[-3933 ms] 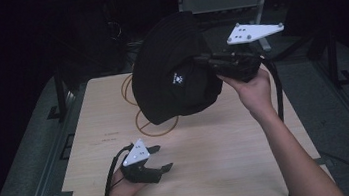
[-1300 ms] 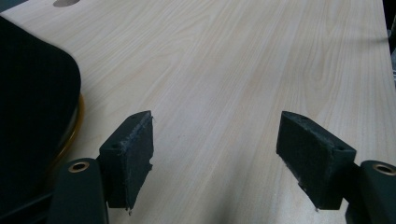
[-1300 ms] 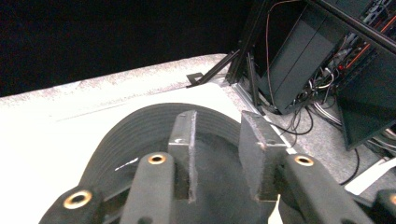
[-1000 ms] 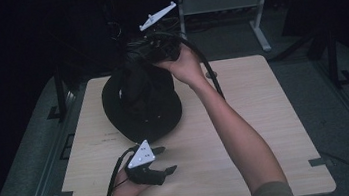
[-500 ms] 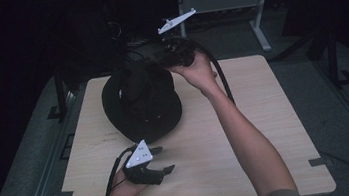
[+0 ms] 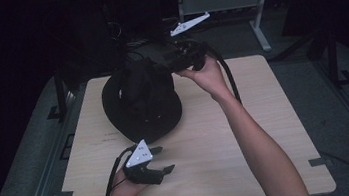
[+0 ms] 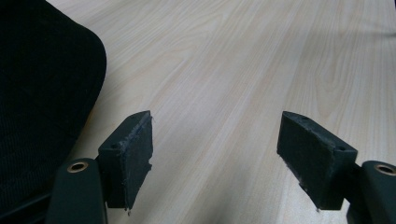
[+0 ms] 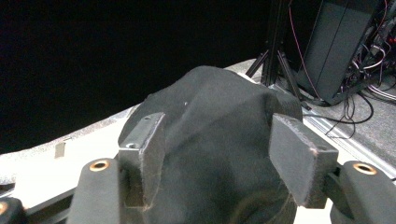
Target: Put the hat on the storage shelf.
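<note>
Black fabric: a hat (image 6: pixel 141 101) lies on the far-left part of the table (image 6: pixel 267 132), brim spread flat on the wood, crown bunched up and dented toward the far edge. Pale wood-grain laminate makes up the tabletop, rectangular with rounded corners, on a dark carpeted floor. The right gripper (image 6: pixel 166 65) is held level at the far side of the table, above the crown's far-right edge, with a white three-cornered plate on top and a thick black cable looping down behind the wrist. In the right gripper view the jaws have just been opening; they stand spread on either side of the crown (image 8: pixel 219 140), and the cloth rises between them. Whether the pads (image 8: pixel 301 158) still brush the fabric is hard to judge in the dim light, though a gap seems to show on both sides. The left gripper (image 6: pixel 162 161) rests at the near-left of the table, just short of the brim, with its own plate on top and its cable curling round to the left. In the left gripper view its jaws are wide apart over bare wood, nothing between them, and the brim (image 7: pixel 42 93) lies just beside its left-hand jaw.
</note>
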Tool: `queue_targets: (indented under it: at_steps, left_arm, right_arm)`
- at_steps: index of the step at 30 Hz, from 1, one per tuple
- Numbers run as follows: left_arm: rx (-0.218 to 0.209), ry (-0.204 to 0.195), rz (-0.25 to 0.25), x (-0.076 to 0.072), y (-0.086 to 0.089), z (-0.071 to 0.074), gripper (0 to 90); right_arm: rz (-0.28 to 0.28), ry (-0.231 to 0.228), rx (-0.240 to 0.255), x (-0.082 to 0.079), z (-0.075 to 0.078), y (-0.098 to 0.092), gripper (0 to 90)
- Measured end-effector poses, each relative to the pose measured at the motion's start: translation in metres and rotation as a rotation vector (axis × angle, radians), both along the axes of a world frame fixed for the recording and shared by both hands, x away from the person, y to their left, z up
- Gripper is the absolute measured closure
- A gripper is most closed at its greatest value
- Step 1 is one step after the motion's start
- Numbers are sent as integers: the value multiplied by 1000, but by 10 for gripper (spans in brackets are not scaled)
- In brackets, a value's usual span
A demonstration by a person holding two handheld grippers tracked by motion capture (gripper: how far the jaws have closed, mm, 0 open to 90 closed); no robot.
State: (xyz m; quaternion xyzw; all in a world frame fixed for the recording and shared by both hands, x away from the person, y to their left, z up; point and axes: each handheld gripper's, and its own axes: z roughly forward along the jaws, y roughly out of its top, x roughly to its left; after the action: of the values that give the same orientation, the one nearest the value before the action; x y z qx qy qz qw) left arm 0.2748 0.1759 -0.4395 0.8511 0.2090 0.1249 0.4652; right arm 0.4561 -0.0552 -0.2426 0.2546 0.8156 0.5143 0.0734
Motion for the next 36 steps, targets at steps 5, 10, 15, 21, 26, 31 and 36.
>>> queue_targets:
  at_steps: [5, 10, 15, 21, 26, 31, 36]
  left_arm:
    - [-2, 1, -2, 0, 0, 0, 262]
    - [7, 1, -10, 0, -3, -1, 261]
    - [17, 4, -10, 0, -3, -1, 260]
    - [14, 5, -10, 1, -1, 0, 258]
    - [8, 6, -5, 1, 0, 0, 257]
    - [10, 5, -9, 1, 0, 0, 257]
    - [10, 5, -7, 1, 0, 0, 257]
  right_arm:
    - [3, -6, 1, -5, -1, -7, 330]
    - [-2, -8, -3, -9, -4, -14, 316]
    - [-12, 6, 3, -13, -7, -22, 309]
    - [-23, 13, 8, -15, -11, -33, 297]
    - [-36, 15, 12, -18, -14, -40, 291]
    - [-42, 26, 14, -20, -18, -48, 280]
    - [-52, 30, 15, -24, -22, -57, 270]
